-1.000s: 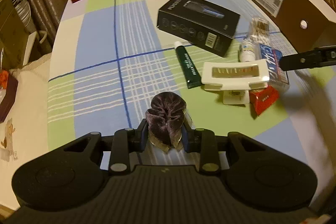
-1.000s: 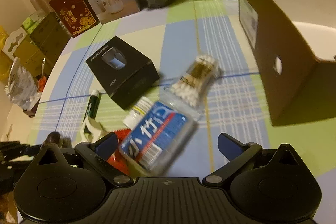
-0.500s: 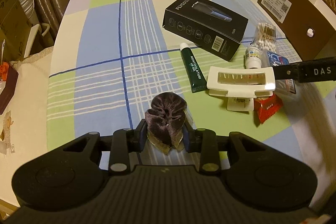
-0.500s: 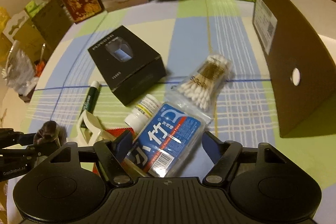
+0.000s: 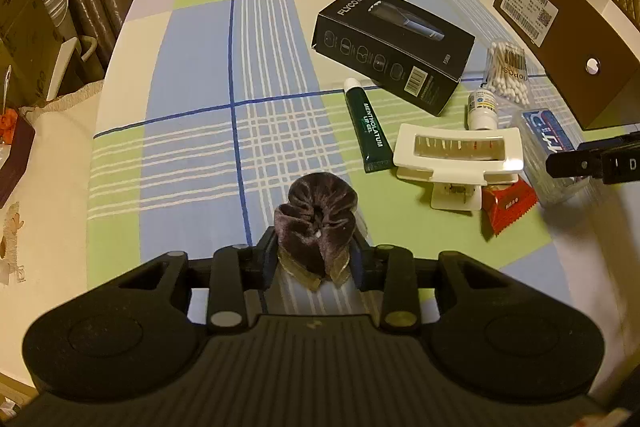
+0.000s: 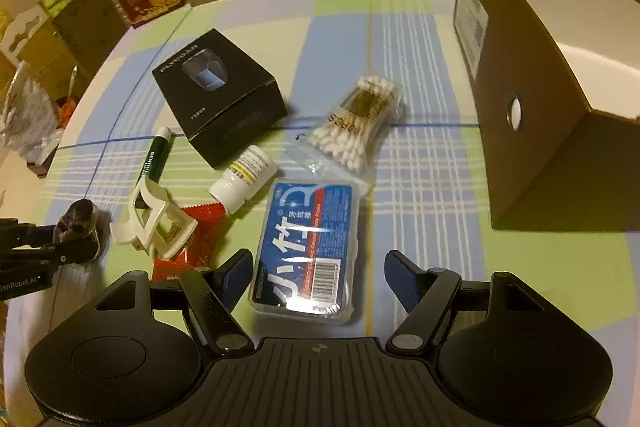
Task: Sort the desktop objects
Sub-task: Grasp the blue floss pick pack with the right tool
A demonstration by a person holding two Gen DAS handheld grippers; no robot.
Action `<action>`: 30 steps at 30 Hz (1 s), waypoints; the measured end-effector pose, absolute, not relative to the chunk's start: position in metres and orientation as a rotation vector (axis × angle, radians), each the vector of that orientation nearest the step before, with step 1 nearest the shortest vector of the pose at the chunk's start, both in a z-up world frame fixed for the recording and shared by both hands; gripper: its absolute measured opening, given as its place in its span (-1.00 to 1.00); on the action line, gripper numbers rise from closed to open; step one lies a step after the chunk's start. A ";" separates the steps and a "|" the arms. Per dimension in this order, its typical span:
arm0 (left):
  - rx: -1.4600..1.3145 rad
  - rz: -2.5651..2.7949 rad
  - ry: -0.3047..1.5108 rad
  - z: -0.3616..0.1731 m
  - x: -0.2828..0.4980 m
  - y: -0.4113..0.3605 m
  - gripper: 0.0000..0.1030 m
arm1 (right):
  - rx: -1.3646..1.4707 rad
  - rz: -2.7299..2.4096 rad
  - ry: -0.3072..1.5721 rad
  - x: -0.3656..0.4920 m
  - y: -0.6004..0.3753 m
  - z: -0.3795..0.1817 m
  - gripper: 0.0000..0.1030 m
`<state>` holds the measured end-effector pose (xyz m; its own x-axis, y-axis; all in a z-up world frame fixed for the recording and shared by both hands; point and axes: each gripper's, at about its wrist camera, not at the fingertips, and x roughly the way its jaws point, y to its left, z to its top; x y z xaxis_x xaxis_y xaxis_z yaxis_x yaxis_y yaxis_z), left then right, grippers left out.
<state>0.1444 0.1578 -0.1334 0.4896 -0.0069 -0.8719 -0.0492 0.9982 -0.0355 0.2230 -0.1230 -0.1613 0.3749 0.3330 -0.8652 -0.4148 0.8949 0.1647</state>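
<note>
Little had moved on the left: the left hand-held gripper (image 5: 316, 259) stayed where it was a second earlier, clenched on the dark velvet scrunchie (image 5: 318, 211), which it kept just over the checked surface (image 5: 192, 131). Its jaws were easing slightly apart, though the pads still pressed the cloth. Beside it lay the green lip-balm tube (image 5: 368, 125), the white hair claw (image 5: 458, 155) and the red sachet (image 5: 510, 203), all untouched.

On the right the change was plainer. The right hand-held gripper (image 6: 316, 281) had narrowed from nearly full spread and now straddled the near end of the blue-labelled plastic case (image 6: 308, 247); the left pad stood right at its edge, while a gap showed at the right pad, so the case was not yet grasped. It still lay flat on the surface, left of the brown cardboard box (image 6: 520, 107), probably its destination.
</note>
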 end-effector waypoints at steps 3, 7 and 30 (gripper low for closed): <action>-0.056 0.032 1.060 -0.134 0.146 0.156 -0.31 | -0.098 0.492 1.061 0.224 -0.117 -0.166 0.36; -0.044 0.030 1.060 -0.136 0.152 0.154 -0.21 | -0.098 0.510 1.046 0.224 -0.109 -0.172 0.36; -0.048 0.046 1.016 -0.113 0.140 0.134 -0.55 | -0.057 0.560 1.067 0.198 -0.152 -0.157 0.09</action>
